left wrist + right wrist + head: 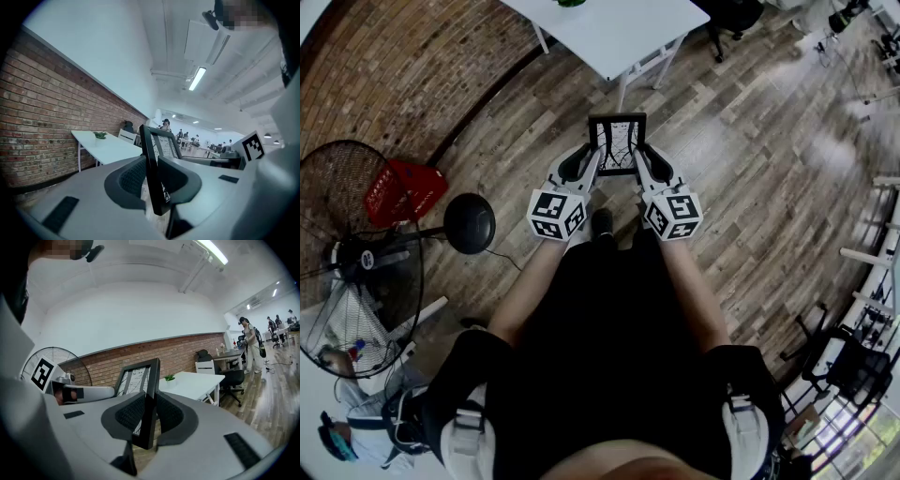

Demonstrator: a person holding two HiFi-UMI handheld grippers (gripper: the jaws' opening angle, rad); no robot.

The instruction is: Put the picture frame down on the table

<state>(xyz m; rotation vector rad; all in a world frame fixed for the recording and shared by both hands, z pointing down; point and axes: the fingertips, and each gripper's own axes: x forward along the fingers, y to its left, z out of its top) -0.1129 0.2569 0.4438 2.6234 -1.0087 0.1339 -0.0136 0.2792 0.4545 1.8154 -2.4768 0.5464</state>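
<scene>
A black picture frame with a white, line-patterned picture hangs in the air above the wooden floor, a little short of the white table. My left gripper is shut on its left edge and my right gripper is shut on its right edge. In the left gripper view the frame's black edge stands upright between the two dark pads. The right gripper view shows the other edge clamped the same way, with the left gripper's marker cube beyond it.
A standing fan and a red basket are at the left by the brick wall. A small green plant sits on the white table. Office chairs and people stand further off in the room.
</scene>
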